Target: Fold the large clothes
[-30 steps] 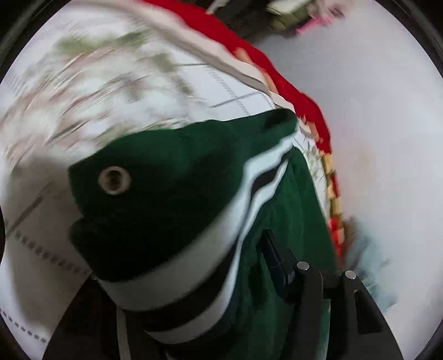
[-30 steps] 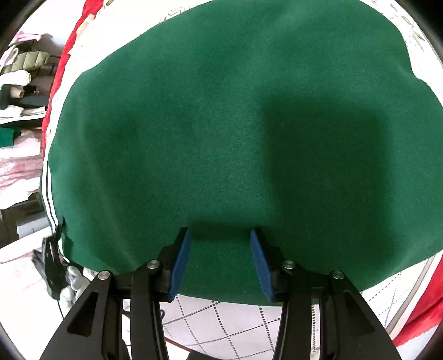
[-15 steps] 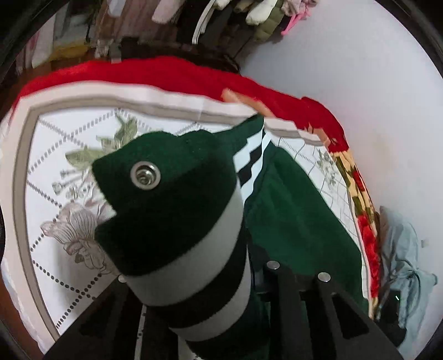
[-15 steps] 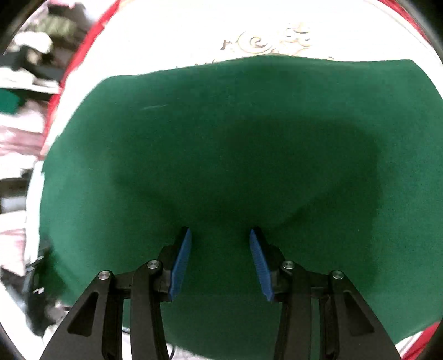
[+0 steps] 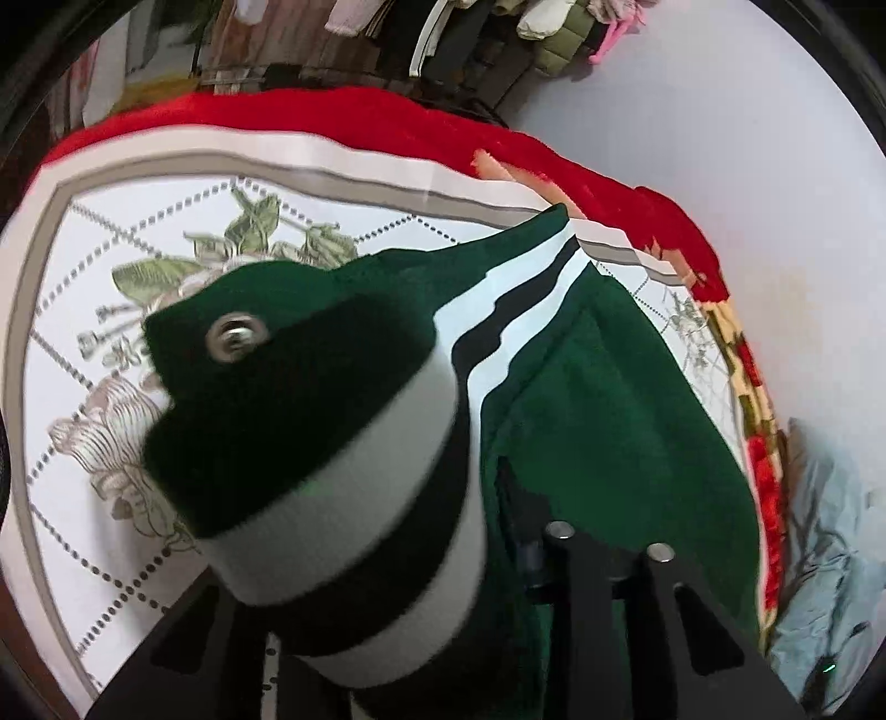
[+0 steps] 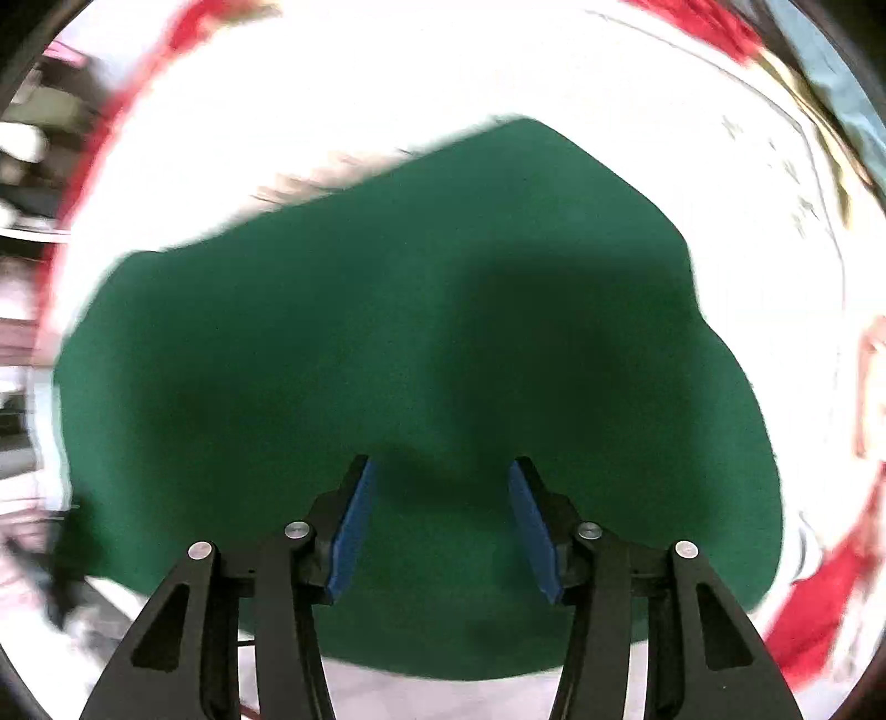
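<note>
A dark green jacket [image 5: 598, 410] with white and black stripes lies on a floral bed sheet [image 5: 138, 266]. My left gripper [image 5: 443, 559] is shut on its striped hem [image 5: 354, 498], which carries a metal snap button [image 5: 235, 335] and is lifted above the bed, hiding the left finger. In the right wrist view the jacket's plain green body [image 6: 387, 343] fills the middle. My right gripper [image 6: 440, 520] is open and empty just above the fabric, its blue pads [image 6: 351, 526] apart.
A red blanket [image 5: 343, 116] borders the sheet at the far side. A white wall [image 5: 720, 138] stands at the right. Hanging clothes [image 5: 526, 33] are at the back. A light blue cloth [image 5: 825, 554] lies beside the bed at the lower right.
My left gripper has lifted and swung the striped hem, bringing the bed's far side into view. My right gripper has pulled back from the jacket, which looks smaller; the view is blurred by motion.
</note>
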The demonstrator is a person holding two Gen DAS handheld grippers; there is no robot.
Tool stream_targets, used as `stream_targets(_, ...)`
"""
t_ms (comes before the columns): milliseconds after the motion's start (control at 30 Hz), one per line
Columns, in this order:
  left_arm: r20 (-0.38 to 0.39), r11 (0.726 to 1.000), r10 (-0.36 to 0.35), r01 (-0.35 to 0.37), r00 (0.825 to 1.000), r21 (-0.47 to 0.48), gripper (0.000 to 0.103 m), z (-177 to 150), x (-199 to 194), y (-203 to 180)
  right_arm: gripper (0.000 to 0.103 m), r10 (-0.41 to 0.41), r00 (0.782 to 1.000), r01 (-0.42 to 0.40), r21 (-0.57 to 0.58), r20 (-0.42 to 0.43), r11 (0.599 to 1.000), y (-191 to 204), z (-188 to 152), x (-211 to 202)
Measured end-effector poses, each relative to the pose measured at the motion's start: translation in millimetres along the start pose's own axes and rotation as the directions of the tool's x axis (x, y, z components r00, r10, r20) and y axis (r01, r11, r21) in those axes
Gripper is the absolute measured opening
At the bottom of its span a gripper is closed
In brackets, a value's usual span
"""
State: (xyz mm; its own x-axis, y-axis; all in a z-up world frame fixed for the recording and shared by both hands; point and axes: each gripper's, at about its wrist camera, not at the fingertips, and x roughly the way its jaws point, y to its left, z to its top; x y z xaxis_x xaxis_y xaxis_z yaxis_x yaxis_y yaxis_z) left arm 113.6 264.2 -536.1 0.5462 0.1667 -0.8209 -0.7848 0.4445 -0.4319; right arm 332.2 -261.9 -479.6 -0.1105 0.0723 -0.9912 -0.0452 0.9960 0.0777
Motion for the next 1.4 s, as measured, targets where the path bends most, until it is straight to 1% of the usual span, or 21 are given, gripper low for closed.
stream_targets(33,0.006,1.000,0.017,-0.017,1.000,0.015,0.022,0,-3,-5,0.053,0.027,0.998,-0.028,-0.020,-0.056,0.999,-6,0,21)
stream_targets(67,0.010,0.999,0.041,-0.041,0.999,0.034,0.021,1,-3,-10,0.054,0.080,0.995,-0.082,-0.020,-0.055,0.996,-13,1,32)
stream_targets(100,0.014,0.994,0.082,-0.082,0.997,0.073,0.020,1,-5,-20,0.054,0.106,0.993,-0.107,0.002,-0.054,0.994,-18,2,32)
stream_targets(167,0.044,0.986,0.109,-0.113,0.993,0.120,0.019,4,-15,-32,0.054,0.147,0.986,-0.147,0.012,-0.072,0.989,-23,5,20)
stream_targets(233,0.072,0.983,0.111,-0.121,0.991,0.140,0.018,10,-26,-42,0.054,0.225,0.974,-0.225,0.027,-0.029,0.974,-33,1,-2)
stream_targets(300,0.091,0.983,0.106,-0.118,0.990,0.141,0.017,18,-35,-46,0.054,0.287,0.957,-0.289,0.093,0.032,0.953,-55,-12,-27)
stream_targets(367,0.114,0.984,0.097,-0.113,0.989,0.139,0.017,30,-45,-52,0.060,0.299,0.951,-0.306,0.129,0.072,0.943,-72,-25,-42)
stream_targets(400,0.127,0.982,0.097,-0.115,0.987,0.147,0.017,37,-49,-55,0.066,0.271,0.958,-0.282,0.149,0.093,0.948,-85,-35,-50)
stream_targets(467,0.155,0.977,0.097,-0.124,0.983,0.175,0.017,48,-55,-65,0.066,0.228,0.967,-0.243,0.141,0.115,0.960,-97,-47,-55)
stream_targets(567,0.203,0.957,0.091,-0.142,0.975,0.253,0.017,59,-70,-81,0.066,0.225,0.971,-0.234,0.130,0.076,0.964,-105,-57,-39)
stream_targets(633,0.229,0.936,0.068,-0.142,0.971,0.322,0.017,61,-81,-97,0.066,0.286,0.957,-0.290,0.125,0.049,0.949,-105,-57,-20)
stream_targets(700,0.242,0.907,0.018,-0.118,0.970,0.405,0.017,55,-93,-118,0.068,0.335,0.942,-0.335,0.131,0.022,0.933,-89,-61,3)
stream_targets(767,0.210,0.870,-0.063,-0.050,0.976,0.491,0.016,41,-103,-141,0.069,0.376,0.927,-0.374,0.147,0.019,0.916,-87,-64,20)
stream_targets(867,0.110,0.788,-0.194,0.088,0.975,0.609,0.016,5,-113,-183,0.070,0.402,0.914,-0.405,0.171,0.052,0.898,-85,-72,31)
stream_targets(900,0.071,0.754,-0.227,0.130,0.971,0.644,0.016,-12,-115,-198,0.070,0.415,0.908,-0.418,0.175,0.059,0.891,-98,-78,34)
stream_targets(933,0.013,0.717,-0.265,0.188,0.964,0.671,0.016,-32,-115,-213,0.070,0.433,0.899,-0.438,0.181,0.065,0.881,-109,-84,34)
stream_targets(1033,-0.144,0.629,-0.318,0.322,0.937,0.708,0.015,-87,-110,-245,0.070,0.477,0.876,-0.481,0.204,0.070,0.853,-126,-93,40)
stream_targets(1133,-0.291,0.538,-0.337,0.437,0.895,0.721,0.015,-150,-101,-268,0.070,0.484,0.873,-0.485,0.193,0.058,0.853,-134,-92,43)
stream_targets(1233,-0.395,0.510,-0.310,0.502,0.865,0.699,0.015,-192,-82,-278,0.070,0.484,0.874,-0.485,0.170,0.052,0.858,-139,-93,43)
stream_targets(1300,-0.434,0.506,-0.285,0.519,0.854,0.688,0.015,-209,-68,-280,0.070,0.491,0.870,-0.492,0.166,0.050,0.855,-137,-89,44)
stream_targets(1400,-0.468,0.481,-0.215,0.510,0.857,0.713,0.015,-234,-40,-277,0.070,0.501,0.864,-0.501,0.169,0.044,0.849,-139,-86,45)
